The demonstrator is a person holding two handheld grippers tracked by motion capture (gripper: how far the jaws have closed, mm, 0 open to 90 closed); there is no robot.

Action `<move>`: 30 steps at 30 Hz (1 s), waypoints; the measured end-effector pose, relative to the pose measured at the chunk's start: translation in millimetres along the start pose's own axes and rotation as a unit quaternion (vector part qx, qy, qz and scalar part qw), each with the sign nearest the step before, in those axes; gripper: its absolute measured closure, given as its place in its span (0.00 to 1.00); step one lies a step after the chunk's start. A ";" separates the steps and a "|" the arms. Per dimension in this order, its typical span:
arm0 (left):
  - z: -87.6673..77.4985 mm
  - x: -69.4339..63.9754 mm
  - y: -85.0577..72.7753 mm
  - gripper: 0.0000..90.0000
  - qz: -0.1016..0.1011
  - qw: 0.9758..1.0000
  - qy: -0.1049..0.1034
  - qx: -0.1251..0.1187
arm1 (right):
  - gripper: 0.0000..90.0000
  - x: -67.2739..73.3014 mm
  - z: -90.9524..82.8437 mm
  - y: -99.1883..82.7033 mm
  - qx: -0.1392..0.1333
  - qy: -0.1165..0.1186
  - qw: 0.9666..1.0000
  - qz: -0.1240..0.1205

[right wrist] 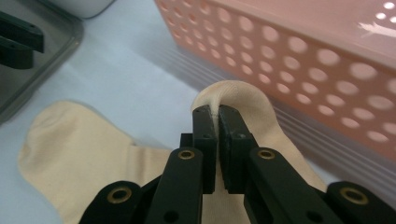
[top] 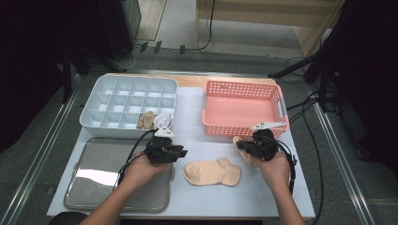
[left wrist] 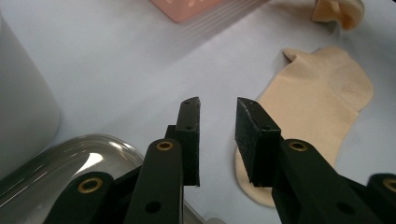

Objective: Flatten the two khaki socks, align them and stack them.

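A beige sock [top: 212,172] lies flat on the white table between my hands, also in the left gripper view [left wrist: 322,107] and the right gripper view [right wrist: 79,144]. A second beige sock [right wrist: 243,95] is bunched up in front of the pink basket [right wrist: 303,60]. My right gripper [right wrist: 217,112] is shut on a fold of this sock, which stands a little off the table [top: 240,146]. My left gripper [left wrist: 217,105] hovers open near the flat sock's toe end, with nothing between its jaws. In the high view it [top: 180,152] sits over the steel tray's corner.
A white divided organiser [top: 129,101] stands at the back left, with a rolled beige sock [top: 147,120] and a rolled white sock [top: 163,120] in its front cells. The pink basket [top: 244,108] is at the back right. A steel tray [top: 94,183] lies front left.
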State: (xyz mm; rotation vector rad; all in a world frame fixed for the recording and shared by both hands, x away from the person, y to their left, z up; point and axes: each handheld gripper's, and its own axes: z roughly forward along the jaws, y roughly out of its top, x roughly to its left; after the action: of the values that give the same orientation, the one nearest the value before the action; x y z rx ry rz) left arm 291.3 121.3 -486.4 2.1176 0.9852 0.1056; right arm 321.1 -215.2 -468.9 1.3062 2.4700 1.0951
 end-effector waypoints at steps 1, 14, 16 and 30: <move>-0.4 0.2 -0.5 0.80 -0.002 1.000 0.001 -0.001 | 0.97 2.8 0.4 1.6 0.000 0.003 1.000 -0.003; -6.3 3.2 -5.7 0.80 -0.009 1.000 0.009 -0.005 | 0.97 33.2 13.0 17.6 -0.003 0.050 0.998 -0.041; -7.2 3.5 -6.2 0.80 -0.009 1.000 0.011 -0.004 | 0.97 39.0 17.4 19.2 -0.001 0.056 0.997 -0.048; -8.1 3.3 -6.3 0.80 -0.009 1.000 0.013 -0.010 | 0.97 65.4 50.9 24.3 0.027 0.080 0.993 -0.077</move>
State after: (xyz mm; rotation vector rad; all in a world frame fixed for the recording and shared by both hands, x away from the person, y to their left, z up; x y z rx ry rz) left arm 286.6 131.0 -485.9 2.0937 1.0149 0.1328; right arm 319.0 -129.3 -476.7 1.0576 2.6813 1.1428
